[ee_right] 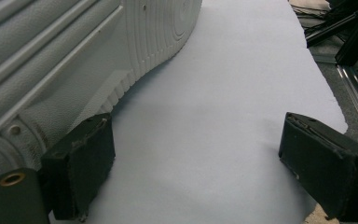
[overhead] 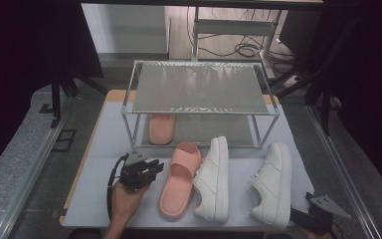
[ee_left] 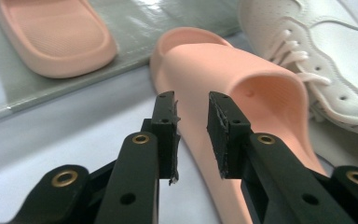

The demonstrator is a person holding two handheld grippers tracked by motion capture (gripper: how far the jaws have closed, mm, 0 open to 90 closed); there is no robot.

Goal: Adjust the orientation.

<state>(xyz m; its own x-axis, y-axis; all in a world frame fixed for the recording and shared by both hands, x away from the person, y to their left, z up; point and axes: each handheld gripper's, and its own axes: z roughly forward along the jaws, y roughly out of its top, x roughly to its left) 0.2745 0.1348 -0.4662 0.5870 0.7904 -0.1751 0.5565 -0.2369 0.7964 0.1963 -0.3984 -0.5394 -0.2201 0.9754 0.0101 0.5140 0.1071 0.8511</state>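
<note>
A pink slipper (overhead: 179,180) lies on the pale mat, toe toward the rack. My left gripper (overhead: 156,168) sits just left of it, held in a hand. In the left gripper view the jaws of the left gripper (ee_left: 192,100) stand a little apart and point at the slipper's (ee_left: 242,79) side, with nothing pressed between the pads. A second pink slipper (overhead: 160,128) rests on the rack's lower shelf (ee_left: 51,37). Two white sneakers (overhead: 214,179) (overhead: 272,183) lie to the right. My right gripper (overhead: 301,216) (ee_right: 198,126) is wide open beside the right sneaker's sole (ee_right: 74,56).
A metal-framed rack (overhead: 194,87) with two shelves stands at the back of the table. The mat (overhead: 104,149) has bare room left of the slipper and right of the far sneaker (ee_right: 223,93). Black frame legs and cables stand beyond the table.
</note>
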